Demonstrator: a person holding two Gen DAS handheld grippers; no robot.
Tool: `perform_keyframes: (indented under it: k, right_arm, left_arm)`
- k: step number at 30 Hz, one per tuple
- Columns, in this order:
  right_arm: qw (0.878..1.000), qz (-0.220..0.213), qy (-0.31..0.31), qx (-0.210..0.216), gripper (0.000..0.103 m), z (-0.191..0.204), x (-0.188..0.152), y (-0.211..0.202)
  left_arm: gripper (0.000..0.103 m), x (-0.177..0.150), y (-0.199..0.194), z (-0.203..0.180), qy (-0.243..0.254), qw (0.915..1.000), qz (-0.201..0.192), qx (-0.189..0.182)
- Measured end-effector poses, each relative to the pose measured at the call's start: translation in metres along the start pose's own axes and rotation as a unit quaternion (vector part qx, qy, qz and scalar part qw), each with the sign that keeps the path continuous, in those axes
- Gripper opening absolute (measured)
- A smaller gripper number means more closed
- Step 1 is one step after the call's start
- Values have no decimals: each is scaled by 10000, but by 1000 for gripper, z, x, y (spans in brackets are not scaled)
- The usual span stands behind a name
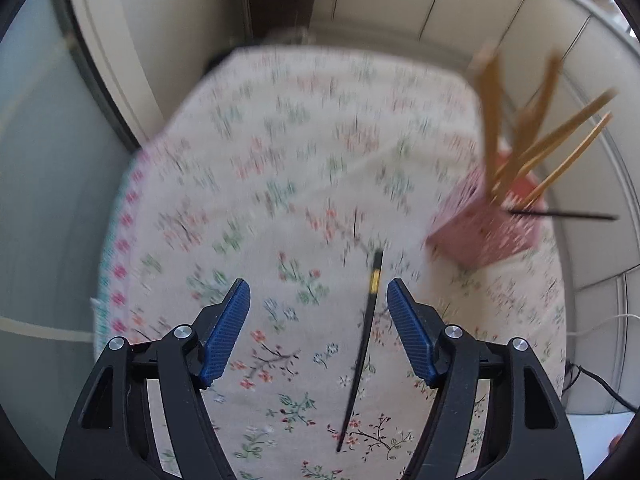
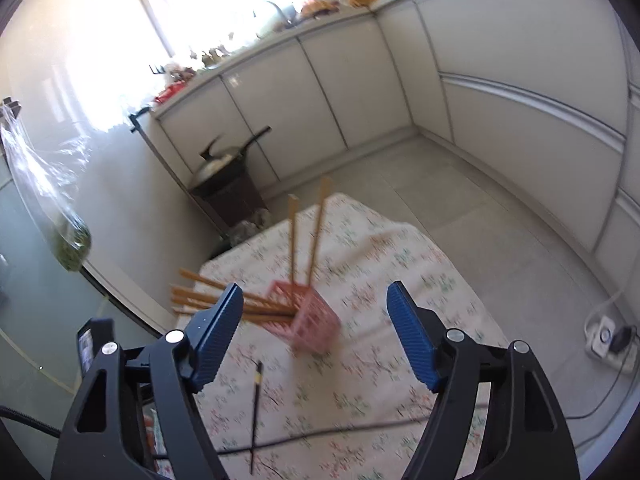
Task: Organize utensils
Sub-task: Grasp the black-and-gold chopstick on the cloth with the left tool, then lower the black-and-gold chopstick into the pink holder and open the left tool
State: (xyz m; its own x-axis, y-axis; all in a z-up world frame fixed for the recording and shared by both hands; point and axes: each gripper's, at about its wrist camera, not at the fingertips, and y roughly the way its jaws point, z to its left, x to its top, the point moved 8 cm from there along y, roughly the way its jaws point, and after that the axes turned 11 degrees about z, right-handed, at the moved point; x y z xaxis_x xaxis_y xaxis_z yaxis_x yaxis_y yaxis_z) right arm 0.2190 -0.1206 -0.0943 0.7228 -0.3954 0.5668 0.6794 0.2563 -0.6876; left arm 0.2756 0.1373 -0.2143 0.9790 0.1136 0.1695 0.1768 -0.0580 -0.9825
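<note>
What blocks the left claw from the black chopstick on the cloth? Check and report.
Nothing visible. The black chopstick lies flat on the bare floral cloth, between the open left claw fingers and nearer one of them. The pink basket of wooden chopsticks stands off to the side.

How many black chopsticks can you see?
2. One chopstick lies on the cloth between the left gripper's open fingers; the other sticks out of the basket. Blur may hide more.

Bare tablecloth left, chopstick-filled basket right
</note>
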Motion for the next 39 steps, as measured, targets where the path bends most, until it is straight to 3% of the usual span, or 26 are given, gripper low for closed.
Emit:
perform_keyframes:
  k: [5, 14, 18, 20, 21, 23, 27, 30, 34, 39]
  right_arm:
    - [9995, 209, -158, -184, 76, -11, -14, 11]
    - [9986, 427, -205, -256, 80, -27, -22, 18]
    - [9983, 502, -114, -259, 80, -37, -24, 19]
    - [9982, 557, -10, -206, 81, -41, -24, 19]
    - [9982, 580, 26, -170, 81, -41, -23, 19]
    - [9980, 626, 49, -78, 81, -38, -23, 20]
    - [9982, 604, 12, 40, 81, -28, -22, 16]
    - [9982, 586, -35, 126, 81, -20, -22, 13]
    - [9983, 552, -45, 192, 81, -15, -22, 8]
    - [9982, 561, 69, 208, 81, -21, -20, 5]
  left_arm:
    - [68, -1, 43, -12, -73, 9982, 567, -179]
    - [63, 15, 82, -37, 102, 9983, 535, 182]
    - [41, 19, 88, -40, 227, 9972, 357, 624]
    - [19, 17, 86, -37, 195, 9974, 298, 631]
    - [6, 15, 85, -34, 167, 9979, 296, 559]
    - [6, 8, 80, -22, -80, 9993, 345, 99]
    - [6, -9, 57, -4, -444, 9972, 289, -527]
    - [6, -18, 22, -4, -276, 9975, -64, -651]
    - [6, -36, -44, -12, 40, 9931, -822, -837]
    - [6, -44, -113, -38, 483, 9817, -1668, -776]
